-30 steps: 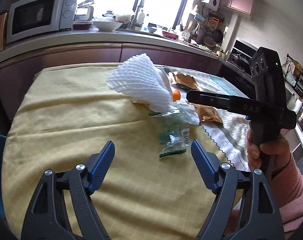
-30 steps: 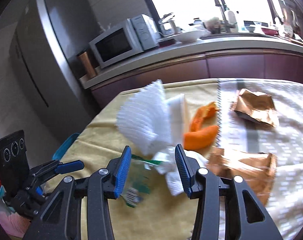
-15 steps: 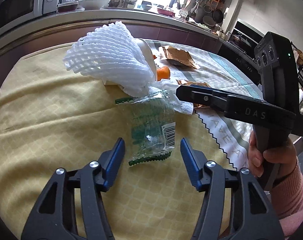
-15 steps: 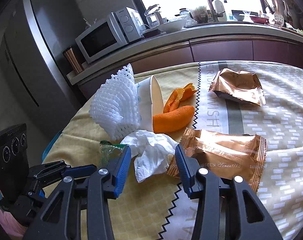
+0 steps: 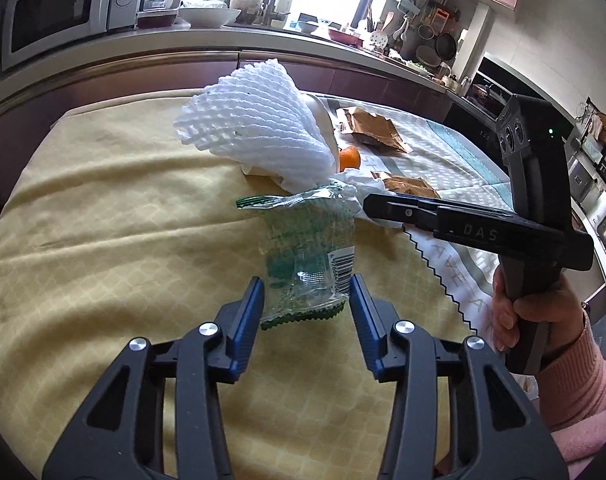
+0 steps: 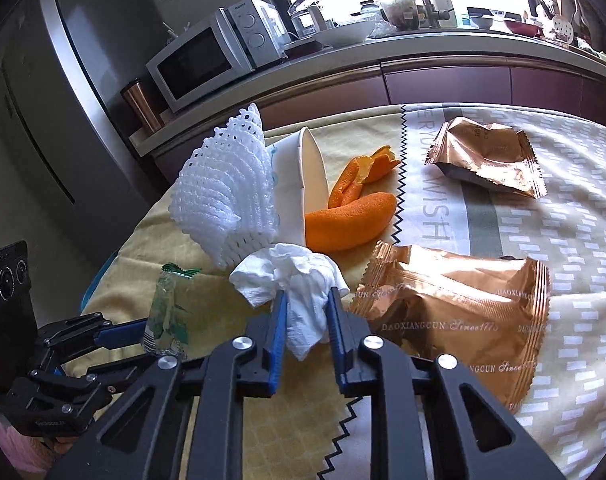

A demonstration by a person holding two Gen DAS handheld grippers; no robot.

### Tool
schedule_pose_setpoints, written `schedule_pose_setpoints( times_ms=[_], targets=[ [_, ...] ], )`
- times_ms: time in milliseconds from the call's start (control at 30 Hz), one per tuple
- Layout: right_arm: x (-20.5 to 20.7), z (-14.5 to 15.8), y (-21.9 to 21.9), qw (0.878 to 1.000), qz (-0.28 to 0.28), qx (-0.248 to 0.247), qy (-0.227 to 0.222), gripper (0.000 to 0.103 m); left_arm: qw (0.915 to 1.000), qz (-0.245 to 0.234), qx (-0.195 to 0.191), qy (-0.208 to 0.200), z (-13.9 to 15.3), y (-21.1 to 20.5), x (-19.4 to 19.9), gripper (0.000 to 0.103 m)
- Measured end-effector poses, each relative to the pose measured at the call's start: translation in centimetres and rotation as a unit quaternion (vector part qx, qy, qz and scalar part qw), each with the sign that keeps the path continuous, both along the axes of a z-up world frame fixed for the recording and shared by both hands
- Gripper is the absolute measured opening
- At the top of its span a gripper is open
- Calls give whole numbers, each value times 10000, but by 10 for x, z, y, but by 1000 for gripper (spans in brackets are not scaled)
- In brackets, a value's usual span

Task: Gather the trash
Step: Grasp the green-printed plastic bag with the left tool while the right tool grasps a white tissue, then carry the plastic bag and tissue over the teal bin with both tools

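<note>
A clear green-printed plastic wrapper (image 5: pixel 307 256) lies on the yellow tablecloth (image 5: pixel 103 240). My left gripper (image 5: pixel 306 294) is open with its blue fingers on either side of the wrapper's near end; the wrapper also shows in the right wrist view (image 6: pixel 171 304). My right gripper (image 6: pixel 305 312) has its fingers close around a crumpled white tissue (image 6: pixel 295 280). Behind lie a white foam fruit net (image 6: pixel 227 196), a white paper cup (image 6: pixel 307 184), orange peel (image 6: pixel 351 216) and two gold snack wrappers (image 6: pixel 455 300) (image 6: pixel 487 156).
A kitchen counter (image 5: pixel 263 36) with a microwave (image 6: pixel 207 56) runs behind the table. A fridge (image 6: pixel 55 80) stands at the left. A patterned white cloth (image 6: pixel 563 216) covers the table's right part. The left gripper's body (image 6: pixel 63 352) sits low left in the right wrist view.
My left gripper has moved forward and narrowed around the green wrapper's end. My right gripper has moved forward and closed in on the white tissue.
</note>
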State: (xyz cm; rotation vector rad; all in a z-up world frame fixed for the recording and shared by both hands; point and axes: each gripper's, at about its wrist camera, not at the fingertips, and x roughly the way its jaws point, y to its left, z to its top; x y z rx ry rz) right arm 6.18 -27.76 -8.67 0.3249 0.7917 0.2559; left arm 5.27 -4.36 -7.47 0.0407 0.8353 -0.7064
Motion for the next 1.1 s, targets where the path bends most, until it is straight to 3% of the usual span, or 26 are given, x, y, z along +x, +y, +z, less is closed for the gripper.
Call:
schedule_pose_setpoints(
  times_ms=[133, 667, 967, 1100],
  targets=[
    [-5, 3, 0, 9999, 39, 97, -82, 5, 9999, 142, -10, -71, 5, 13, -1, 44],
    [-51, 50, -12, 9957, 197, 477, -768, 5, 9971, 730, -57, -196, 15, 70, -1, 44],
    [-58, 81, -11, 9902, 192, 535, -1275, 5, 9941, 1004, 38, -418, 26, 94, -9, 44],
    [-55, 87, 0, 9865, 457, 743, -1386, 5, 9922, 1131, 83, -520, 31, 106, -12, 44]
  ],
)
